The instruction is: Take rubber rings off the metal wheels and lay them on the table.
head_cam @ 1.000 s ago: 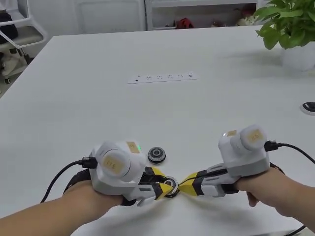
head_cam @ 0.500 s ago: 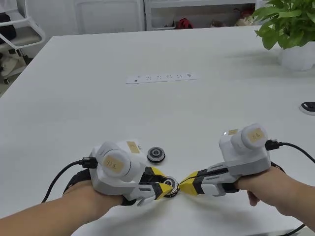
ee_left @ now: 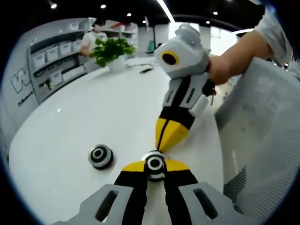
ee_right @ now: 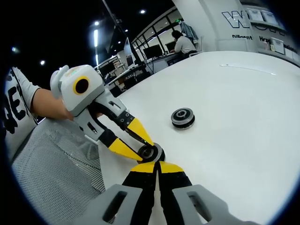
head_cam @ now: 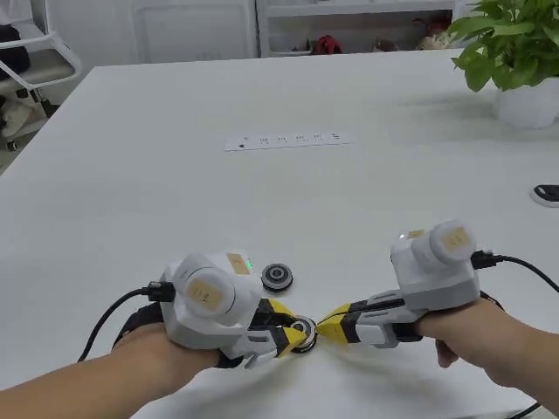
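Note:
A small metal wheel with a black rubber ring [head_cam: 302,333] [ee_left: 155,164] [ee_right: 150,152] hangs just above the table, and my left gripper [head_cam: 293,333] [ee_left: 155,166] is shut on it. My right gripper [head_cam: 320,328] [ee_right: 156,162] comes in from the right, shut, with its yellow tips pressed against the wheel's rim. Whether those tips pinch the ring is too small to tell. A second wheel with its black ring [head_cam: 277,275] [ee_left: 101,156] [ee_right: 183,117] lies flat on the white table [head_cam: 288,201], just beyond the left gripper.
A white power strip [head_cam: 288,140] lies at mid-table. A potted plant [head_cam: 511,52] stands at the far right corner, with a small dark object [head_cam: 548,192] at the right edge. A mesh chair [ee_left: 262,131] sits close behind the table's near edge.

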The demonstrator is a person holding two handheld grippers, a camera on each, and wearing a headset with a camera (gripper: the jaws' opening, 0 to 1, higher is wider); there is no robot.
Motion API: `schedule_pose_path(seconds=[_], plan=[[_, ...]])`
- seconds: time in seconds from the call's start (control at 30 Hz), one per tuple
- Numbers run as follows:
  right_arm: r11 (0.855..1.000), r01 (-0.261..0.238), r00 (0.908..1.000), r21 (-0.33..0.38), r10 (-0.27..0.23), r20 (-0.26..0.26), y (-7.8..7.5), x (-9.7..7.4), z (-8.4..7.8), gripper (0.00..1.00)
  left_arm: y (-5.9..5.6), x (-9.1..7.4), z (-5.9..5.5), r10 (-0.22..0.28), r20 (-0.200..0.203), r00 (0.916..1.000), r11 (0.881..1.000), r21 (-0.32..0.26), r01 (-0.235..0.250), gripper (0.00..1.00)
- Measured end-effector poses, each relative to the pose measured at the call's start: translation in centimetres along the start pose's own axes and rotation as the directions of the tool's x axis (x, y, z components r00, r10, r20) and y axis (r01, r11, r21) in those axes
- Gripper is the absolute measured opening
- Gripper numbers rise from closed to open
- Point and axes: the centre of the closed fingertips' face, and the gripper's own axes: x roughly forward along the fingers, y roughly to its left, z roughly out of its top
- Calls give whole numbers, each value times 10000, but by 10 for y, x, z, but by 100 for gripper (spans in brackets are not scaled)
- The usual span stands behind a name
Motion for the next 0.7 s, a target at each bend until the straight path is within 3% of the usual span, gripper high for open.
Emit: schedule_pose_path(seconds=[0.7], plan=[[9999,-145,9998,-21,145,120,5,-1,4,0,-1,0,0,94,-73,9999,10000,-27,-94,13]])
